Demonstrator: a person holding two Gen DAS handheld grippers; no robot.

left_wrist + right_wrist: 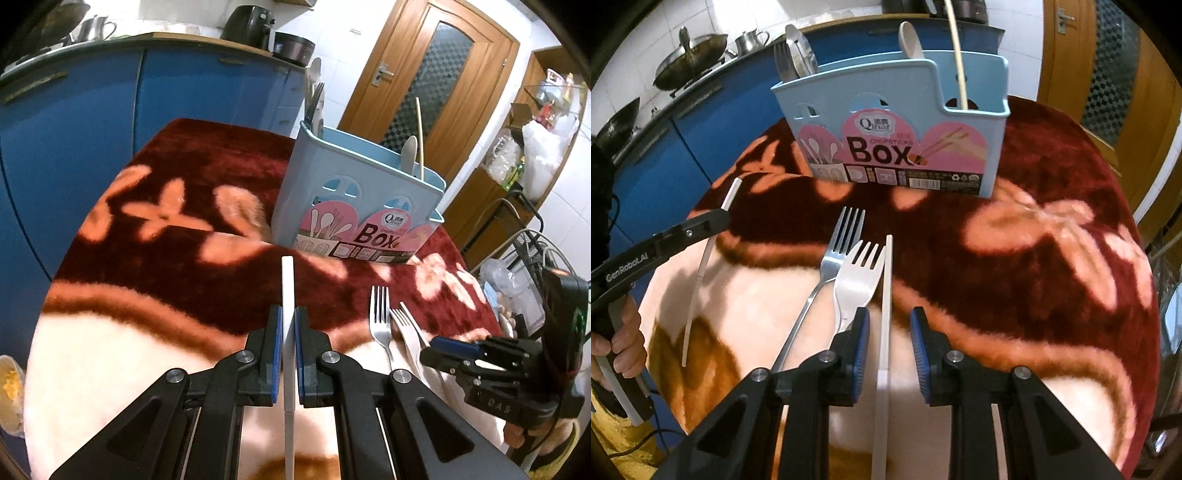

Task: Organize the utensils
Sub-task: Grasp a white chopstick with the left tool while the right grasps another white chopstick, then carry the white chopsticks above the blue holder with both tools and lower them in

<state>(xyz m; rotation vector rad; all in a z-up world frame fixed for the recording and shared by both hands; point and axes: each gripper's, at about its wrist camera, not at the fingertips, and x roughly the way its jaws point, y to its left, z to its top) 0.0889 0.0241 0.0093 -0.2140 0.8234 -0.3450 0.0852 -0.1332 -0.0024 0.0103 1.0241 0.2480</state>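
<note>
Utensil box: a pale blue plastic chopsticks box [894, 122] stands upright at the far side of the tabletop, with a pink label reading "Box" on its near face.
Left compartment: a metal fork and a metal spoon [798, 51] stand upright, heads up.
Middle compartment: a beige spoon [911, 40] stands with its bowl above the rim.
Right compartment: one pale wooden chopstick [957, 55] leans, rising high above the box.
Left tongs [288, 325]: clenched on a white chopstick [287, 284], which points away toward the box, to the left of the loose utensils.
Right tongs [888, 325]: released, jaws apart, with a second white chopstick [886, 295] lying between them, not gripped.
Loose utensils: a metal fork [834, 258] and a white plastic fork [855, 277] lie just left of that chopstick, tines toward the box, the plastic fork overlapping the metal one.
Tabletop [1052, 258]: covered with a plush dark red cloth bearing peach flower shapes and a cream near border.
Room: blue cabinets [92, 110] beyond the tabletop carry a wok, a steel kettle and dark appliances; a wooden door [436, 74] with a glass panel stands far right.
</note>
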